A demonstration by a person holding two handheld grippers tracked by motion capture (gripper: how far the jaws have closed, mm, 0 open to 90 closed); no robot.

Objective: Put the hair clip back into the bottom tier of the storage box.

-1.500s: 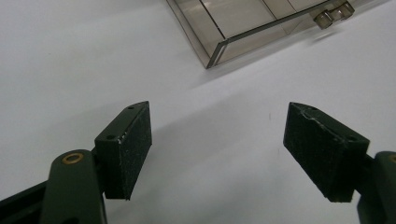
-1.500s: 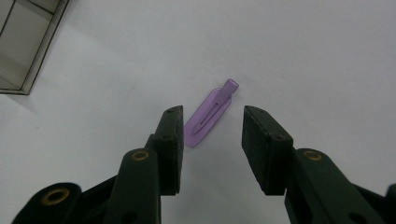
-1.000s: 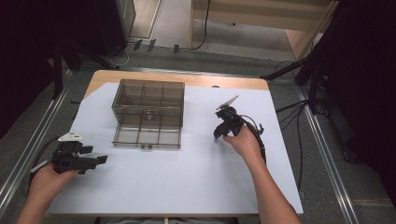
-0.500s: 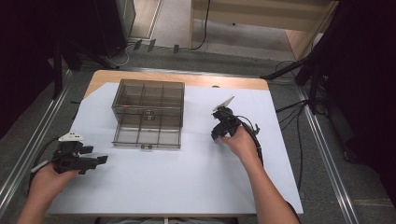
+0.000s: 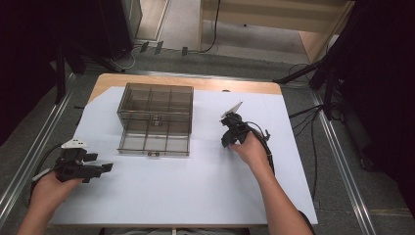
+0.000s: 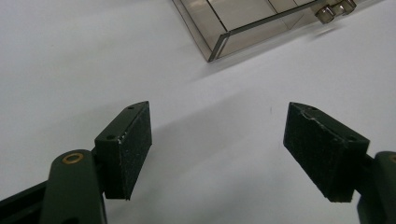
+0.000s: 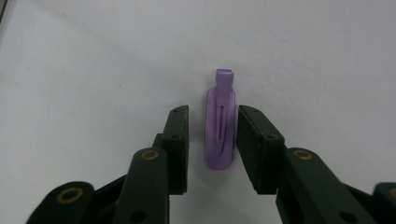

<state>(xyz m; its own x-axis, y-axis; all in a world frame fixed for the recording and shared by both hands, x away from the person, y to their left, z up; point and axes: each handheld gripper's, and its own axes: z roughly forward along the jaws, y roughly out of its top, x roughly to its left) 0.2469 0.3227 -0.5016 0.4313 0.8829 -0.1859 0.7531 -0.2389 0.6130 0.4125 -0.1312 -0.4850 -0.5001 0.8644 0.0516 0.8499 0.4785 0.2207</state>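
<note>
A small purple clip (image 7: 219, 126) lies flat on the white sheet (image 5: 195, 196), right of a smoky clear compartment box (image 5: 155, 117). My right gripper (image 5: 226, 141) points down over it. In the right gripper view its jaws (image 7: 212, 114) straddle the clip and have just been closing; the right pad is almost at the clip's edge, while a gap remains on the left. My left gripper (image 5: 105, 167) rests at the sheet's left, its jaws (image 6: 217, 112) wide open with nothing between them. A corner of the box (image 6: 243, 23) lies ahead of them.
The box has a metal latch (image 6: 334, 8) on its front and stands at the back left of the sheet. The wooden tabletop (image 5: 195, 82) shows beyond the sheet. Cables (image 5: 266, 147) trail from the right gripper toward the table's right edge.
The right gripper has edged slightly left over the sheet. The left hand and the box have stayed where they were.
</note>
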